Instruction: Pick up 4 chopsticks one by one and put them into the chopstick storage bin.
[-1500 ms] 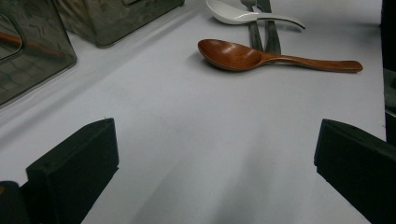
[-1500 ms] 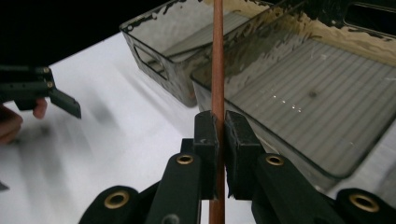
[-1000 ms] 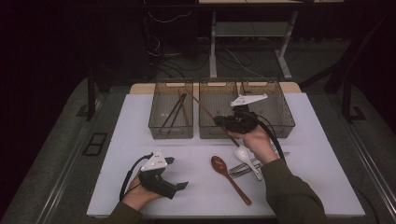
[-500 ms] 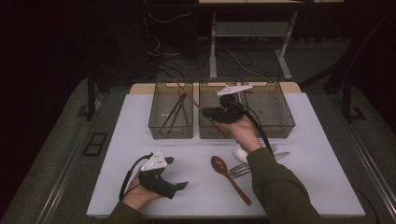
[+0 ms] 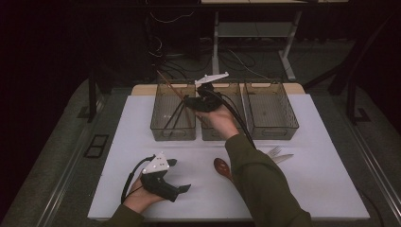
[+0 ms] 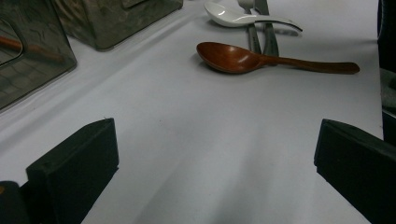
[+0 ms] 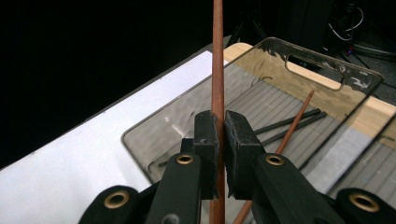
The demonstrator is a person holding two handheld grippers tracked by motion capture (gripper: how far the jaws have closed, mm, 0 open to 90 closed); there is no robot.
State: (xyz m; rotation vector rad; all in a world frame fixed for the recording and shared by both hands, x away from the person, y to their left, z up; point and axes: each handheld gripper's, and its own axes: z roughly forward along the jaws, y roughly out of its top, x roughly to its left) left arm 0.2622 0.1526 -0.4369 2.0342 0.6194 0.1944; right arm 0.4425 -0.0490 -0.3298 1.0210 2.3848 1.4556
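The room behind is dark, with cables and desk legs at the top of the high view, and my work sits on a white table point(image 5: 331, 189) carrying three clear bins in a row across the upper middle of the frame. I judge I am sorting utensils by kind, and the step in hand is dropping a brown chopstick point(image 7: 217, 70) into the left bin point(image 5: 173, 132), which already holds dark sticks and one more brown one. My right gripper point(image 5: 193, 101) hangs at the upper centre of the high view, over the seam between the left bin and the middle bin point(image 5: 222, 133), with its jaws pinched narrow on the chopstick. In the right gripper view the stick runs straight up the middle of the frame, clamped between the two pads, and the left bin lies below and beyond it toward the right of that frame. Next I would need to bring the stick fully over the left bin, lower or tilt it so it lies along the others, and then ease the jaws apart; the risk, as I see it, is the long end catching the bin's rim. My left gripper point(image 5: 182, 179) rests low at the lower left of the high view with its jaws spread wide and nothing between them. A wooden spoon point(image 6: 243, 58), a white spoon point(image 6: 233, 15) and a fork point(image 5: 275, 151) wait on the table at the lower centre.
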